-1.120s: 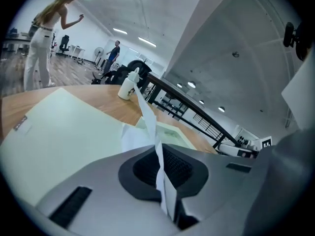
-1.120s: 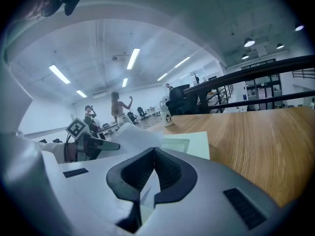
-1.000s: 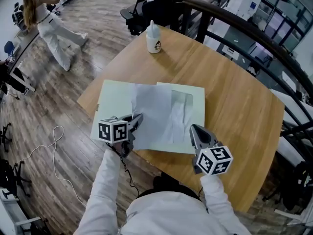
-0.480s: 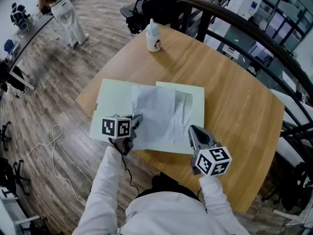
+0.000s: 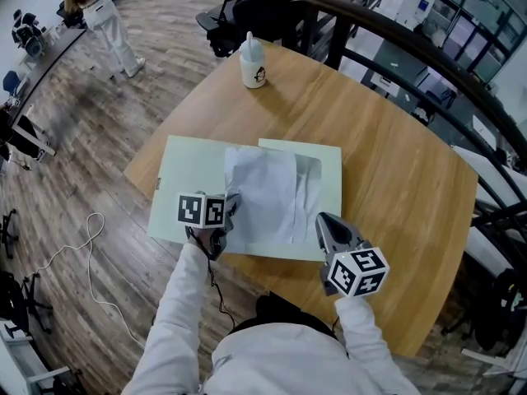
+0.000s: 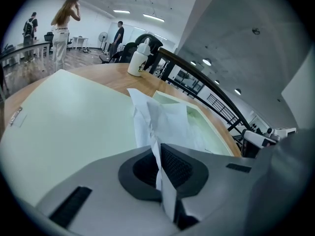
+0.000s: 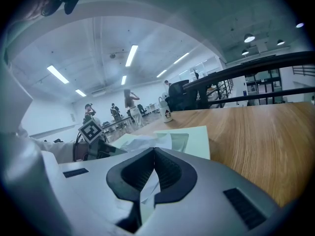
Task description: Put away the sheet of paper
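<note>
The left tongs [image 5: 231, 207] are clenched on the crumpled sheet of paper [image 5: 263, 189] — lying on a pale-green folder [image 5: 185, 171] mid-frame on the desk [image 5: 387, 163] — while the right tongs [image 5: 322, 220], lower right, are closed.

Your right hand-held gripper [image 7: 154, 151] with jaws closed together, crumpled sheet of paper [image 7: 142, 142] on pale green folder [image 7: 194, 141] just beyond, wooden counter [image 7: 256, 132], white bottle [image 7: 167, 113] far off

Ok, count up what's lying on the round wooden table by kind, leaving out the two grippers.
White bottle: 1
Pale green folder: 1
Sheet of paper: 1
Total: 3
</note>
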Demonstrator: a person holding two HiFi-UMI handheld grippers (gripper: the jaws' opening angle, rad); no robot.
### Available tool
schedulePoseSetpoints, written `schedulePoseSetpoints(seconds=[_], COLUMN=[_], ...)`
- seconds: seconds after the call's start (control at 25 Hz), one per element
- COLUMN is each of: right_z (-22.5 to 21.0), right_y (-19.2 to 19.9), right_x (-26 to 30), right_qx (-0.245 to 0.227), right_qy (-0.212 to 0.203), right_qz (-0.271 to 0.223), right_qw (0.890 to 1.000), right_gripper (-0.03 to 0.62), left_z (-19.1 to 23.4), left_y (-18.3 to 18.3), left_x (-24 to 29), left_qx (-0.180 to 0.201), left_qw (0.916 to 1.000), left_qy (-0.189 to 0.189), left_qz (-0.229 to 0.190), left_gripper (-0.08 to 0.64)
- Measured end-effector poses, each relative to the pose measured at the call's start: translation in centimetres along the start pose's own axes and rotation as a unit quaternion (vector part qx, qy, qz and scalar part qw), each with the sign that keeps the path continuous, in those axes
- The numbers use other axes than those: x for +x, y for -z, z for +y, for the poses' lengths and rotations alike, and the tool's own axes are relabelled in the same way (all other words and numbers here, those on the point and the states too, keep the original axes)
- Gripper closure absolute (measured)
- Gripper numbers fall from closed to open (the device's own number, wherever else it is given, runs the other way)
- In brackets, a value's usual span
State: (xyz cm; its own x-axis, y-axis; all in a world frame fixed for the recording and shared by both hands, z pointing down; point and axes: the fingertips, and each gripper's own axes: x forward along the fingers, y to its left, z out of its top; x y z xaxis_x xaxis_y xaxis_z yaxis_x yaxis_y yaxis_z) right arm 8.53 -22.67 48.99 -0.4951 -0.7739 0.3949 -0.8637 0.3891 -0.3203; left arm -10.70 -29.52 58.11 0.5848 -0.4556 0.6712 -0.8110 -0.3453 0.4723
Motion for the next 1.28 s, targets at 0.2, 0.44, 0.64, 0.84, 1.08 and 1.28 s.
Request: schedulePoseSetpoints(seconds=[0.2, 0.44, 0.64, 0.84, 1.08, 1.28], right_z=[-0.2, -0.4, -0.5, -0.8, -0.7, -0.9], right_y=[0.3, 0.3, 0.2, 0.1, 0.3, 0.4], right_x=[0.2, 0.2, 0.0, -0.2, -0.2, -0.6], right_qx=[0.002, 0.006, 0.007, 0.008, 0.01, 0.011], right_qy=[0.003, 0.008, 0.011, 0.013, 0.014, 0.014], right_qz=[0.002, 0.003, 0.003, 0.002, 0.003, 0.003], right_qw=[1.0, 1.0, 1.0, 1.0, 1.0, 1.0], right_gripper=[0.565, 0.566, 0.566, 0.565, 0.565, 0.565], left_z=[-0.1, -0.5, -1.4, -2.4, -2.7, -3.8], left_y=[0.1, 0.0, -0.1, -0.1, -0.3, -0.1], left_x=[0.8, 1.8, 2.3, 3.1, 4.0, 4.7], left_qx=[-0.002, -0.007, -0.008, -0.01, -0.044, -0.063], left_qw=[1.0, 0.9998, 0.9997, 0.9997, 0.9989, 0.9977], left_qy=[0.002, 0.002, 0.009, 0.009, 0.013, 0.025], left_qz=[0.007, 0.017, 0.02, 0.019, 0.006, 0.007], left_gripper=[0.543, 0.543, 0.543, 0.543, 0.543, 0.543])
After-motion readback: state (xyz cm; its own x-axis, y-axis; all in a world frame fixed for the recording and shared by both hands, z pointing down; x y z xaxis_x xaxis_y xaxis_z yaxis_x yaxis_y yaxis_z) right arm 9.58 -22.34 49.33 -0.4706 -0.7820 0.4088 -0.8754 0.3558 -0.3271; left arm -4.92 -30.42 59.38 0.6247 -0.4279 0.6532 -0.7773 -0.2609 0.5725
